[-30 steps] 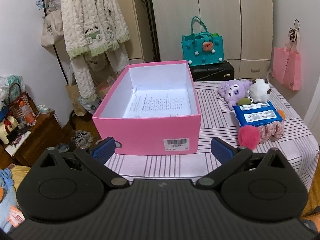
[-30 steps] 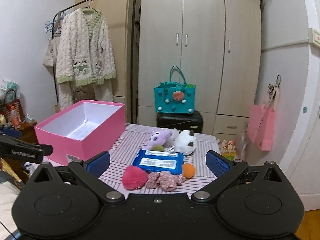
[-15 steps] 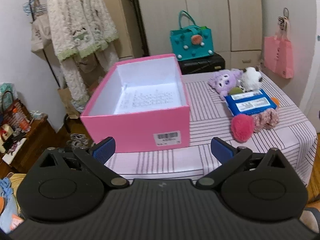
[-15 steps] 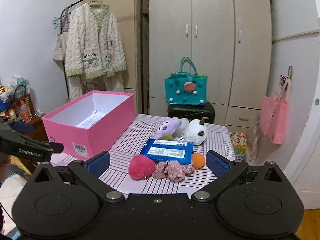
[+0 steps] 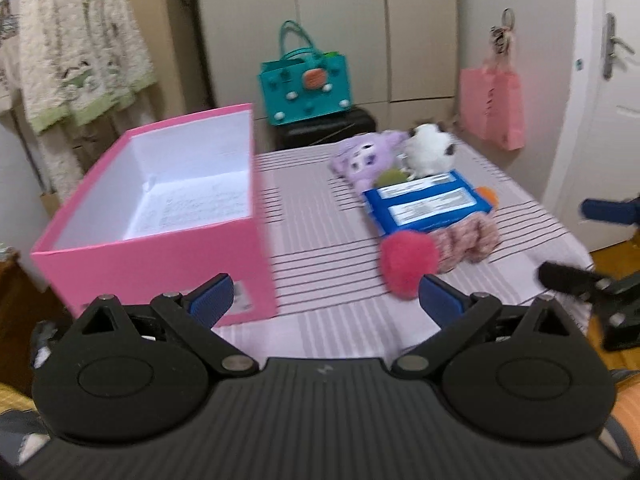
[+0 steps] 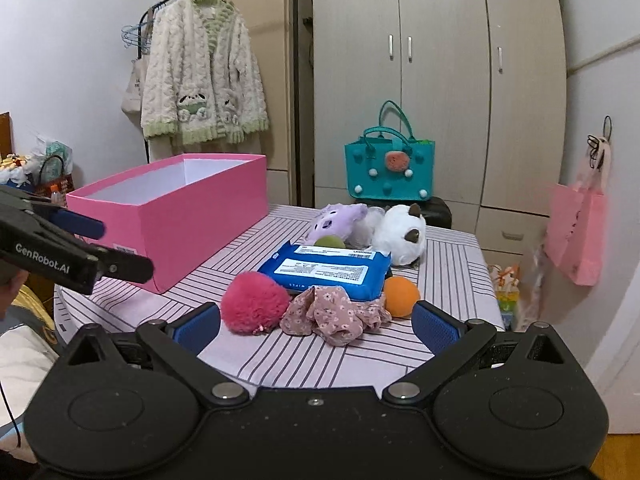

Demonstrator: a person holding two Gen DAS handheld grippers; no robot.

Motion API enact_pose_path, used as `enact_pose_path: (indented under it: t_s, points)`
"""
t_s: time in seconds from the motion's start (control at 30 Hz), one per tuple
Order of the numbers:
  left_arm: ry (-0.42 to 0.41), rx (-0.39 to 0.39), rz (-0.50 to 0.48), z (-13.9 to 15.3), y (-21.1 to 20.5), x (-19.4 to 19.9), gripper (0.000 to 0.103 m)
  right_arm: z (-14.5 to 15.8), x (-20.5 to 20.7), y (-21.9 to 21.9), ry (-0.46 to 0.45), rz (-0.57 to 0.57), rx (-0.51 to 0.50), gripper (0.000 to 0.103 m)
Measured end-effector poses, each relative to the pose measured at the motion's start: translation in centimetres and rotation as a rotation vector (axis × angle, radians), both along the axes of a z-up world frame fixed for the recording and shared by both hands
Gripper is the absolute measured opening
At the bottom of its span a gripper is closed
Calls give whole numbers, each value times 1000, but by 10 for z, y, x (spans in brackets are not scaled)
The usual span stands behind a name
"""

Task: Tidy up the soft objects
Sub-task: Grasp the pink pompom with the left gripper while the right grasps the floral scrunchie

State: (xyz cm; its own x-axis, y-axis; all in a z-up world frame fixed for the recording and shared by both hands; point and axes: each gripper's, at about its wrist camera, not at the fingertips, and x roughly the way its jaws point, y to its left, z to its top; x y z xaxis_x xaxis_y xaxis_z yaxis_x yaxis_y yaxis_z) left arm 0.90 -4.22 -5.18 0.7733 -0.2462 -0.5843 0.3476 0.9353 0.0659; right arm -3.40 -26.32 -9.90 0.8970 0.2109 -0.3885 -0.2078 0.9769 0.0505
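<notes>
Soft toys lie on your striped table [image 5: 320, 240] in the left view: pink pompom [image 5: 408, 262], purple plush [image 5: 366, 158], white plush [image 5: 430, 150], right of the pink box [image 5: 160, 264]. Your left gripper [image 5: 326, 296] is spread wide, holding nothing. In the right view, your right gripper [image 6: 316, 324] gapes empty before the scrunchie [image 6: 334, 314], blue pack [image 6: 326, 268] and orange ball [image 6: 401, 295].
</notes>
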Motion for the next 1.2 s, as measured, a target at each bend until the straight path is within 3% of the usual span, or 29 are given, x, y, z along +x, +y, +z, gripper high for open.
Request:
enact_pose_path:
  t_s: [0.2,0.37,0.53,0.7,0.77,1.1,1.2]
  points:
    - [-42,-6,-58,-11,-19,12,99,-22,28,-8,46,31,35,102]
    - [-75,-6,-118,-20,-38,21,99,-40,53,-16,100,14,103,94]
    - [-4,-51,-149,-32,-52,41,95,-51,69,-13,113,17,79,89]
    - [39,-71,-164,-46,-61,57,74,-55,83,-13,135,21,72,89]
    - [54,-70,-175,-52,-62,62,70,-57,90,-12,151,17,57,89]
    - [186,-167,-177,-65,-59,89,60,-64,101,-2,120,22,4,89]
    - [192,-178,-164,-68,-59,93,54,-66,102,-2,102,16,16,89]
